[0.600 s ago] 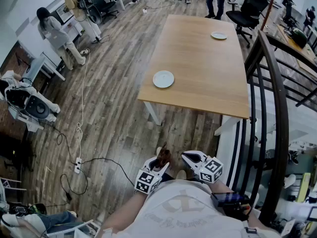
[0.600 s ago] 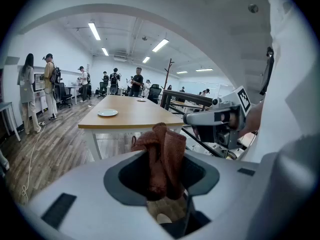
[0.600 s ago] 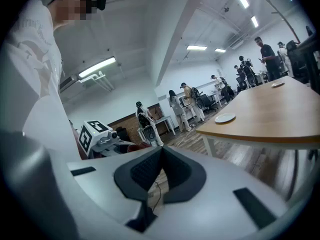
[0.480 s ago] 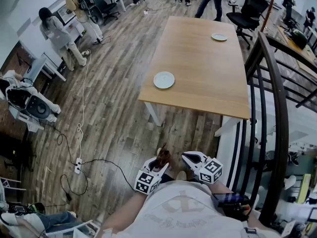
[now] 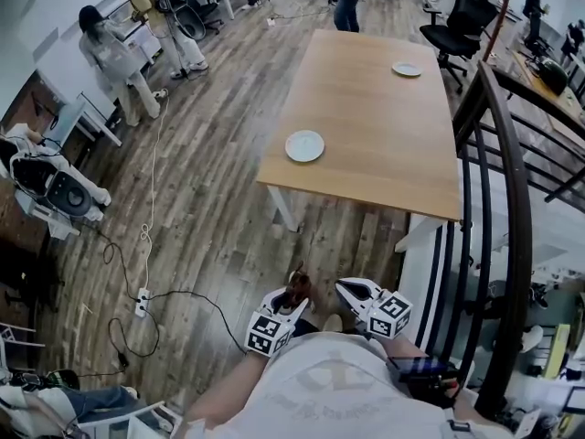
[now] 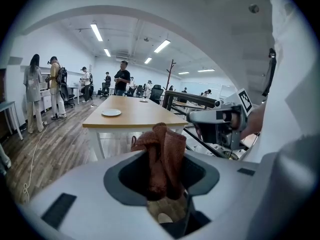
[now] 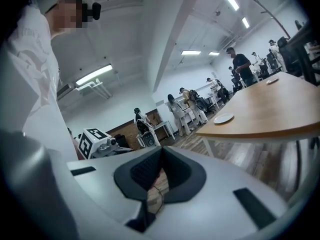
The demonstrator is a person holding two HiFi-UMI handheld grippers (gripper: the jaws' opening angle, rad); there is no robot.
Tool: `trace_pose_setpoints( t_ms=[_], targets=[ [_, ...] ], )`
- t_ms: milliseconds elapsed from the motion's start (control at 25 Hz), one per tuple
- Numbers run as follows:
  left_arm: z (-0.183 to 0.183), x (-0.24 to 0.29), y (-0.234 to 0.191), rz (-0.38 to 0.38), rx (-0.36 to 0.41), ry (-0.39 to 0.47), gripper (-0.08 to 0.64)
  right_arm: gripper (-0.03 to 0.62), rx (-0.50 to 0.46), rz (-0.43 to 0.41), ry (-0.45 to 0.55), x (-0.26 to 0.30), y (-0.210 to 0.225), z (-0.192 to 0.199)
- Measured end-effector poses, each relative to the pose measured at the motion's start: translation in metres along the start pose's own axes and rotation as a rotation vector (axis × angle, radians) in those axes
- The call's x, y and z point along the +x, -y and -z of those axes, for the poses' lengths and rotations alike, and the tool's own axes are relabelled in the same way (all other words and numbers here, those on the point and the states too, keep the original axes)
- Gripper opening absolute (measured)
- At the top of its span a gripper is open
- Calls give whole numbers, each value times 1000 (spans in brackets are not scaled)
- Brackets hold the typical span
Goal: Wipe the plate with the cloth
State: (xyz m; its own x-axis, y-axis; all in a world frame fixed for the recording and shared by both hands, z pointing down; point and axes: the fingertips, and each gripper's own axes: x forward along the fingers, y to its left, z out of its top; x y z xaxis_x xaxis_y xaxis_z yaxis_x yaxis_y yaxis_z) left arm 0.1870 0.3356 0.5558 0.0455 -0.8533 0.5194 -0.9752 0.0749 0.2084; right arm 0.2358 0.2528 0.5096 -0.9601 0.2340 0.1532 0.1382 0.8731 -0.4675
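A white plate point(image 5: 304, 145) lies near the front left corner of the wooden table point(image 5: 384, 144), well ahead of me. Both grippers hang low at my waist above the floor, far short of the table. My left gripper point(image 5: 294, 300) is shut on a crumpled brown cloth point(image 5: 298, 284), which bunches up out of the jaws point(image 6: 162, 149). In the left gripper view the plate point(image 6: 111, 112) shows small on the tabletop beyond the cloth. My right gripper point(image 5: 345, 289) is shut with nothing in it point(image 7: 159, 171), and from it the plate point(image 7: 223, 118) is seen at the table's edge.
A second plate point(image 5: 407, 69) sits at the table's far right. A dark stair railing point(image 5: 503, 199) runs along my right. Cables point(image 5: 151, 245) and a power strip trail over the wood floor at left. Several people stand at the far left and beyond the table.
Both grippers stay as they were, the cloth still in the left one. A person beyond the table's far end has walked to the left. The view has shifted slightly.
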Motion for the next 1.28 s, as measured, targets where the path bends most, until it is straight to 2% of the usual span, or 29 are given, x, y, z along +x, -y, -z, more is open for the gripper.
trace_pose_setpoints(
  t_ms=[240,600,1000,1280],
  targets=[
    [4,4,-14,-2,-14,-4,170,12,9,8,-36,15,8,11],
    [-13,26,-38,9,-31,8,170,12,6,16,-81,38,30,-2],
    [-54,50,-104,-14,-19,21,170,12,-7,26,-63,87,73,-41],
    [-81,77,-151,0,-10,30,170,12,-11,43,-60,125,106,-62]
  ],
)
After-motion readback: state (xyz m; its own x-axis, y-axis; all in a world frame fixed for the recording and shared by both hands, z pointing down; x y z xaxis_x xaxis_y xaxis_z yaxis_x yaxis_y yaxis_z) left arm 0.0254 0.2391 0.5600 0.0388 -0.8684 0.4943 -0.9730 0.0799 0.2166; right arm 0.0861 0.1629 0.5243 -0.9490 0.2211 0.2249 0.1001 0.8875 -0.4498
